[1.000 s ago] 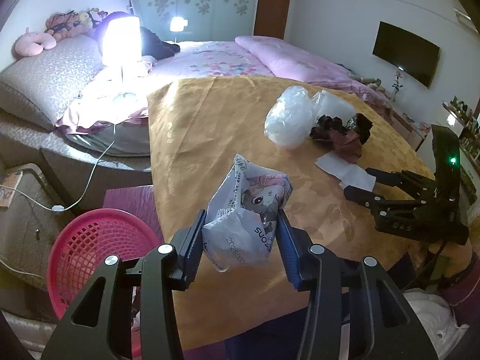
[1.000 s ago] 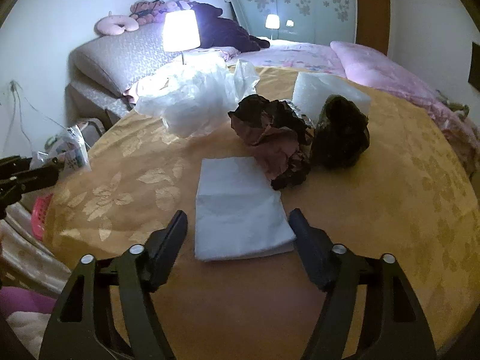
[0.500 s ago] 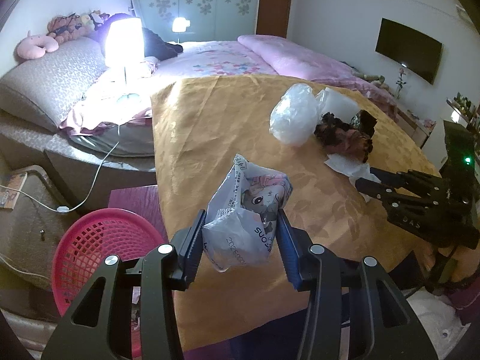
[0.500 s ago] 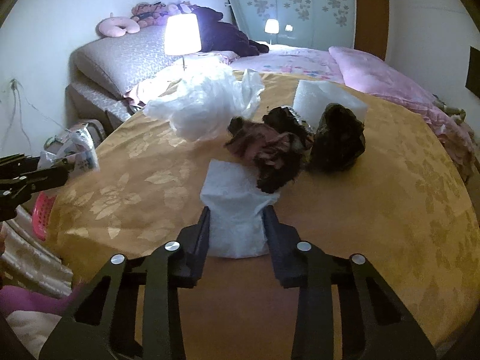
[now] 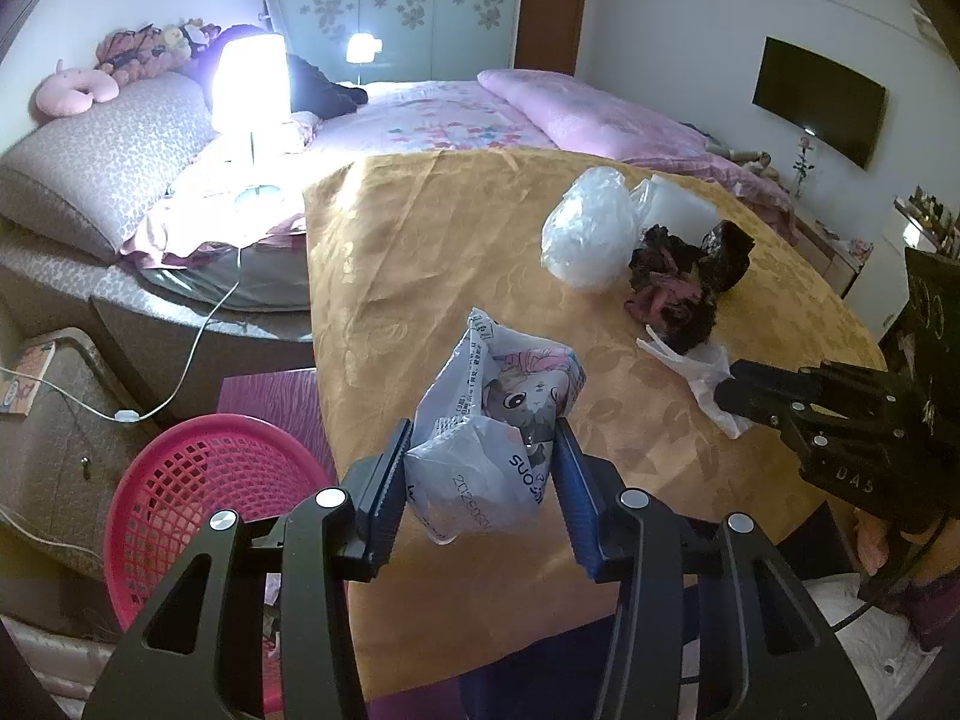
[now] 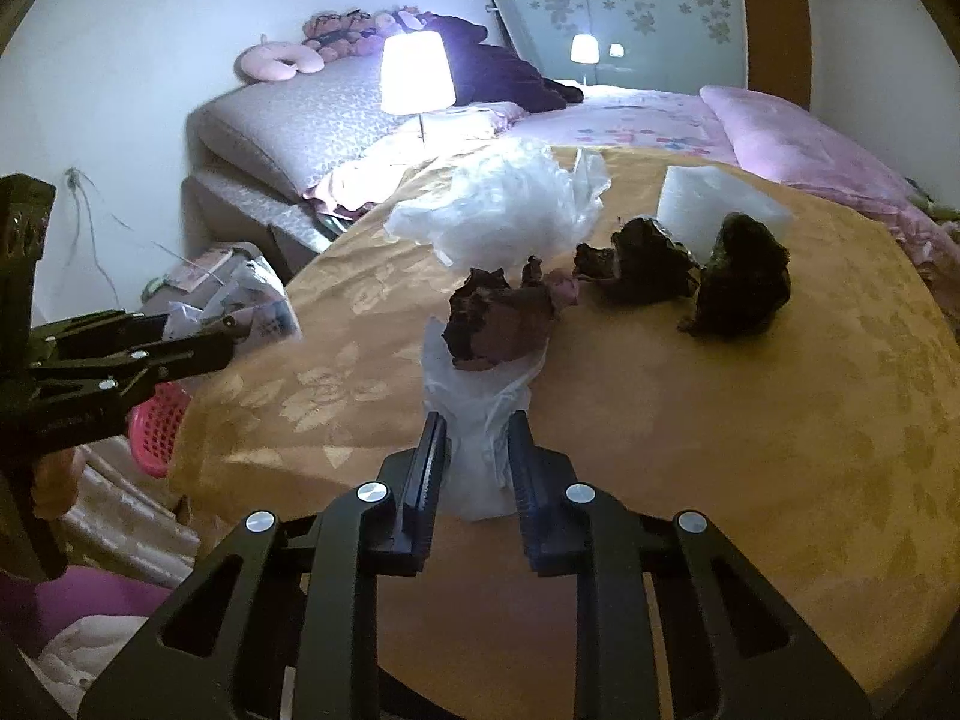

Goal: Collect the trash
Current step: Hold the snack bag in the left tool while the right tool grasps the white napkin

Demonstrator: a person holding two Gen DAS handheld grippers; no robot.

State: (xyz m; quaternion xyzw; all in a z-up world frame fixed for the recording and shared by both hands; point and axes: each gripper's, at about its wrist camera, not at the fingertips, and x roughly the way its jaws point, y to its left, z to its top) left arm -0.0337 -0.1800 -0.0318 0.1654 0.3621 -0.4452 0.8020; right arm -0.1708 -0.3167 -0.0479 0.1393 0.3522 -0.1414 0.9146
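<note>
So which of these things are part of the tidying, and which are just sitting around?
Part of the job:
- cartoon wrapper, in left tongs
- white tissue, in right tongs
- clear plastic bag
- dark crumpled scraps
- pink basket

Just lying about:
- lamp
- pillows
- television

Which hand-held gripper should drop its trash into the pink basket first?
Left. The left hand-held gripper already holds the printed wrapper close beside the pink basket. The right hand-held gripper, which has just been closing on the white tissue, is farther across the table.
</note>
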